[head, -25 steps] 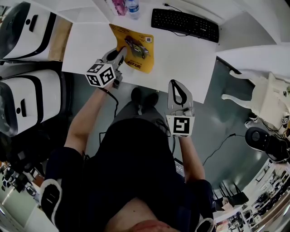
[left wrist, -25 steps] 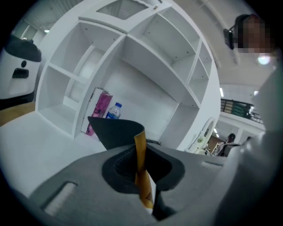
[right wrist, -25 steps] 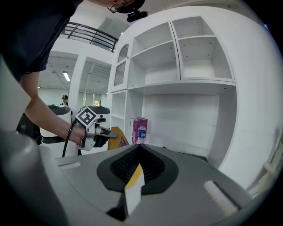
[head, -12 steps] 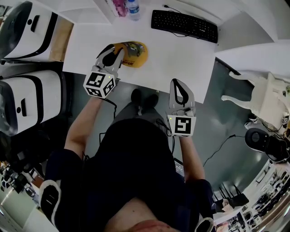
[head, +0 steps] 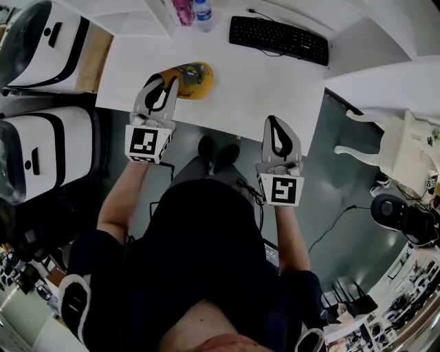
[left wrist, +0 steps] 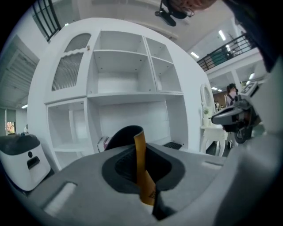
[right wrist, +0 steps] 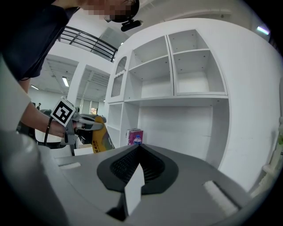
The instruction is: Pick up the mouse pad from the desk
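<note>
The left gripper point(head: 163, 86) is clenched on the pad point(head: 189, 74). Its own view shows the pad's orange edge point(left wrist: 140, 167) standing upright in the seam of the jaws. The black underside curls over just ahead of them. The grip is at the rim, probably because a thin, limp sheet gives nothing else to pinch. The right gripper point(head: 275, 124) sits at lower centre of the head view, off the front of the desk point(head: 261, 75) and well apart from the pad. Its jaws are pressed together with only a thin white sliver at the seam, which I cannot identify, and nothing hangs from it. It seems to be held back because one grip is enough for so light a thing. In the right gripper view the left gripper point(right wrist: 84, 126) shows at middle left, with the pad point(right wrist: 98, 139) drooping from it in a yellow fold. So the pad looks raised off the desk, as the task wants. Whether its lowest edge touches the top I cannot tell. In the head view the pad is bunched into a small curl over the desk's left front part. Farther up, the keyboard point(head: 278, 38) lies along the back of the desk. A bottle point(head: 201, 12) and a pink box point(head: 180, 10) stand at the top edge. White shelves point(left wrist: 132, 88) fill the background of both gripper views.
</note>
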